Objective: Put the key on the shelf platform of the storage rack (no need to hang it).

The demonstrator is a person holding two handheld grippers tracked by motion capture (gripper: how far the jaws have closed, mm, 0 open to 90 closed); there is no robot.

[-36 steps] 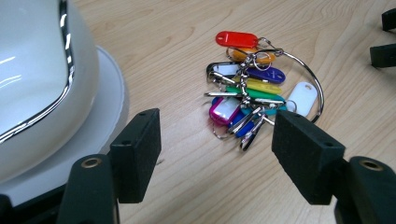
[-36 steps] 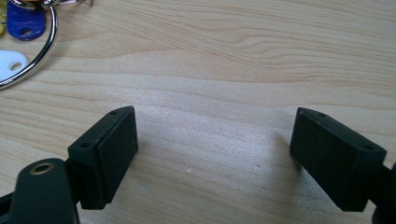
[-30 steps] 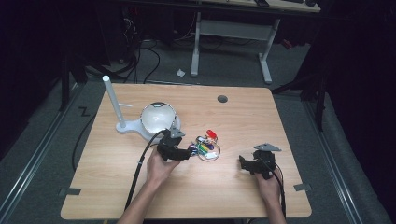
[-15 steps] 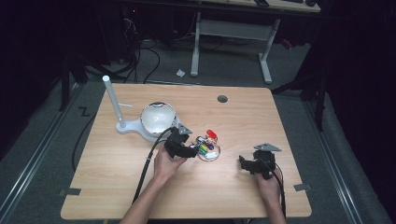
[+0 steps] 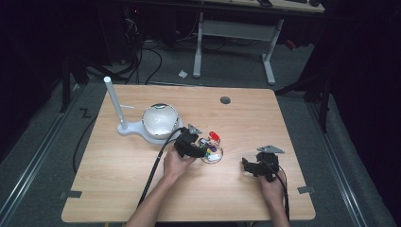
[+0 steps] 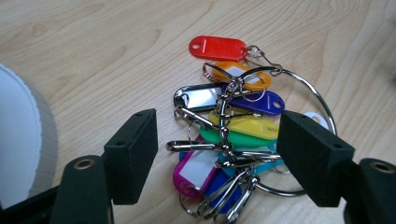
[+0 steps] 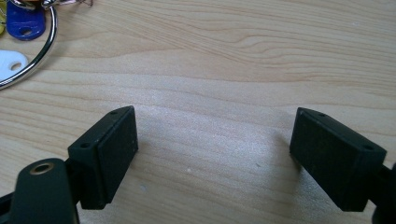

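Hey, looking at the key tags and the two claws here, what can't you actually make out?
- Key tags, left gripper view: the lowest tags and clips are cut off by the bottom edge; the right pad covers part of the ring.
- High view: the left claw hides part of the bunch; single tags are too small to count.
- Right gripper view: the ring is cut off by the left edge.
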